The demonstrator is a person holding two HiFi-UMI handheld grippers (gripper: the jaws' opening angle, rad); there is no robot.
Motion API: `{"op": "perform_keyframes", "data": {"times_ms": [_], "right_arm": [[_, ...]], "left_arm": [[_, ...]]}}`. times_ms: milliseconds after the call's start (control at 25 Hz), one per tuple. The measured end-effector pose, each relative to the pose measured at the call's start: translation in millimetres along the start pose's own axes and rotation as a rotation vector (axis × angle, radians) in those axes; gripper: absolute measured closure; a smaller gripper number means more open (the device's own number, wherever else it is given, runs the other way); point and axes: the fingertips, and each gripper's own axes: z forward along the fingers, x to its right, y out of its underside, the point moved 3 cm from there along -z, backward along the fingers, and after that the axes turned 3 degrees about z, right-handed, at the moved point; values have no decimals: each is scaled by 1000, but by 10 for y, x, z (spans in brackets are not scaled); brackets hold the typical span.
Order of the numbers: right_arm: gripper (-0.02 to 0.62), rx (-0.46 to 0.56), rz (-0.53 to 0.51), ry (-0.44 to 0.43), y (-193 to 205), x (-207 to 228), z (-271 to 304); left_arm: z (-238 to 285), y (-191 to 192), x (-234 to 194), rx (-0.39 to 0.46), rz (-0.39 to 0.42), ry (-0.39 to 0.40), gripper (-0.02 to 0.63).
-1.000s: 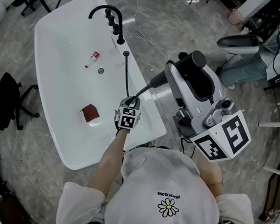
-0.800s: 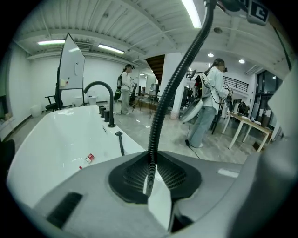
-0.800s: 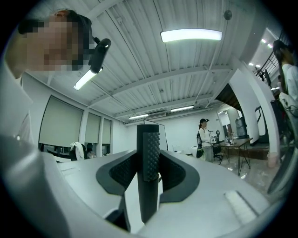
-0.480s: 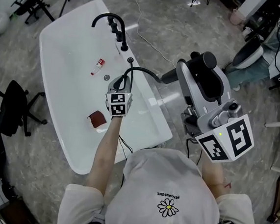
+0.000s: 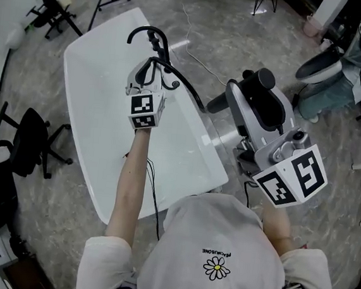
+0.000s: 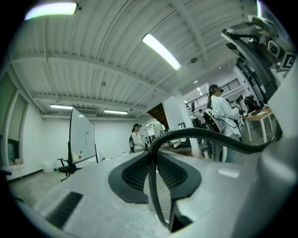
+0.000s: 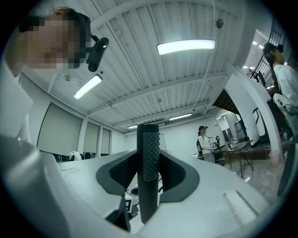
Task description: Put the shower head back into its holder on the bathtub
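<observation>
The white bathtub (image 5: 100, 190) lies slantwise on the floor, its black faucet (image 5: 147, 32) at the far end. My left gripper (image 5: 150, 75) is held high over the far rim beside the faucet. It is shut on the black ribbed hose (image 5: 187, 89), which runs up between the pads (image 6: 153, 186). The hose arcs right to the black shower head (image 5: 263, 79). My right gripper (image 5: 245, 95), off the tub's right side, is shut on its studded handle (image 7: 148, 158), which stands upright. The left gripper hides the holder on the rim.
A black office chair (image 5: 31, 145) stands left of the tub, with another stand at the far left. A thin cable (image 5: 191, 34) trails across the stone floor beyond the faucet. A seated person (image 5: 339, 80) is at the right. Other people stand far off by desks.
My left gripper has risen with the hose and moved up along the tub to the faucet end, pulling the hose into a raised arc. The right gripper has hardly moved.
</observation>
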Motion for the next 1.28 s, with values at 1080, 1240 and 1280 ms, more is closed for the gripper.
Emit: {"op": "perform_keyframes", "data": {"times_ms": [1080, 1240, 1280], "right_arm": [[456, -57, -52, -11, 314, 610, 1067], [456, -89, -31, -99, 395, 786, 1496], [456, -99, -30, -111, 446, 833, 1577]], "left_arm": [[921, 1437, 416, -269, -89, 219, 515], [917, 1665, 525, -317, -143, 177, 514], [908, 1700, 555, -317, -165, 169, 514]]}}
